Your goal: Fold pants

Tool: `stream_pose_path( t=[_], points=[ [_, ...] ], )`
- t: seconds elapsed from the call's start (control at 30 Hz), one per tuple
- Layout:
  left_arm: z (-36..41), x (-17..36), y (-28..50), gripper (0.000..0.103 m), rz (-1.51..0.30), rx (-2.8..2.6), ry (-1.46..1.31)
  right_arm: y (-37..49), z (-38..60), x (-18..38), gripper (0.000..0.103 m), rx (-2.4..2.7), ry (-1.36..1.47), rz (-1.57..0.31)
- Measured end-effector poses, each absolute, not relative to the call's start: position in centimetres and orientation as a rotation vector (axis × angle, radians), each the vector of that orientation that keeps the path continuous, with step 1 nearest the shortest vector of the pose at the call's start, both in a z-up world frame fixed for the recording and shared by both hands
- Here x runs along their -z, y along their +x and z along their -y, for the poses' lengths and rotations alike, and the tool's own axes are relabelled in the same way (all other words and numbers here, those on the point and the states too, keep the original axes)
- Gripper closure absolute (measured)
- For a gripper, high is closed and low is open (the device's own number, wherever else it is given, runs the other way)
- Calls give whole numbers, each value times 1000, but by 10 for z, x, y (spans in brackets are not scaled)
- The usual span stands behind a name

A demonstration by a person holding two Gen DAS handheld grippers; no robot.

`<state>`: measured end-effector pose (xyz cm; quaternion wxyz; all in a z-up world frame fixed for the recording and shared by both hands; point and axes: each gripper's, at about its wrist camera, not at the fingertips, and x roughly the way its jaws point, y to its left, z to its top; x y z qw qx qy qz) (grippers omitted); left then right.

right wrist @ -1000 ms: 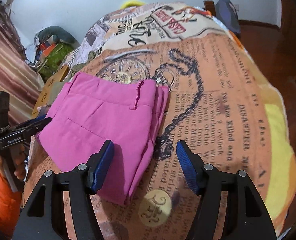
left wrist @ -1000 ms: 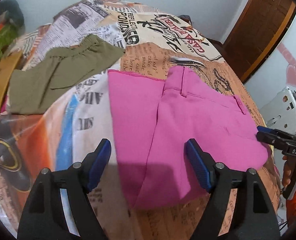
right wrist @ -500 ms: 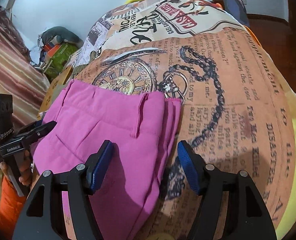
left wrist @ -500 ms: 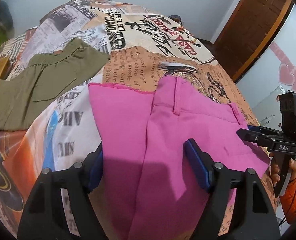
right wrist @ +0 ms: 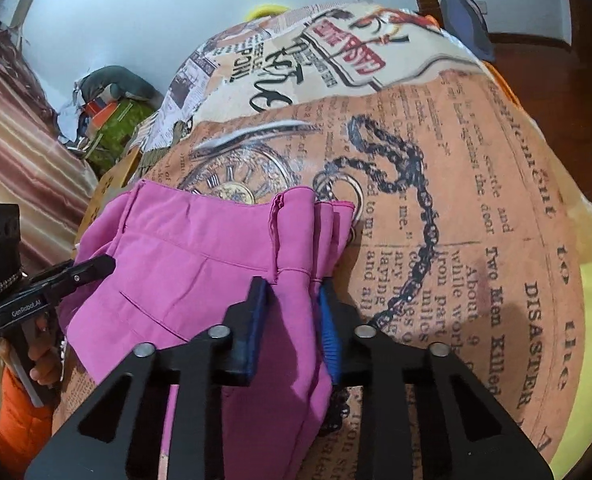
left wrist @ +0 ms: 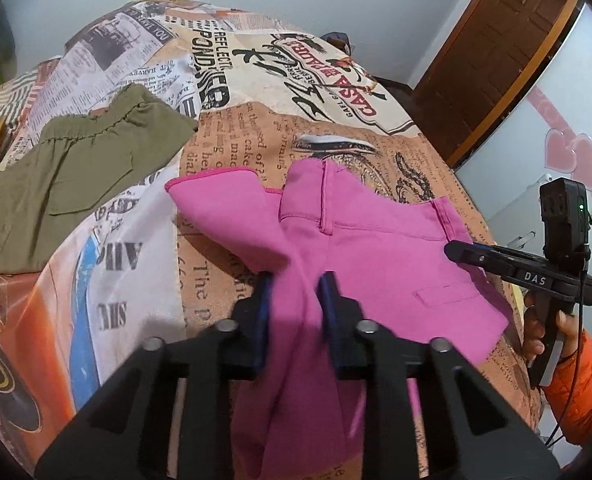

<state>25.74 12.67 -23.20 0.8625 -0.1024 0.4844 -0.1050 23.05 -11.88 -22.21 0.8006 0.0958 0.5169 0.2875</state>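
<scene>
Currently the left gripper (left wrist: 294,304) and right gripper (right wrist: 292,306) each pinch a bunched edge of the pink pants (left wrist: 376,264), opposite sides, presumably to carry the next fold. Soft woven fabric, partly folded, lies near the printed bedspread's (right wrist: 476,200) front edge.

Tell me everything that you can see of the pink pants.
The pink pants are of smooth woven cloth, with a waistband, belt loops and a flat pocket flap. They lie folded in layers on the printed bed cover, waistband away from the cameras. The left tongs and the right tongs are both shut on bunched cloth near their own side, so the pants are creased there.
</scene>
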Motion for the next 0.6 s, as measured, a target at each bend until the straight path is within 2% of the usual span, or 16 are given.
stream_pose_path(
  t=[0.13, 0.6],
  points=[
    [-128, 220, 254, 90, -1002, 202, -214, 228, 114, 207, 89, -618, 152, -1069],
    [-142, 159, 223, 92, -864, 124, -188, 221, 88, 140, 90, -701, 89, -910]
  ],
)
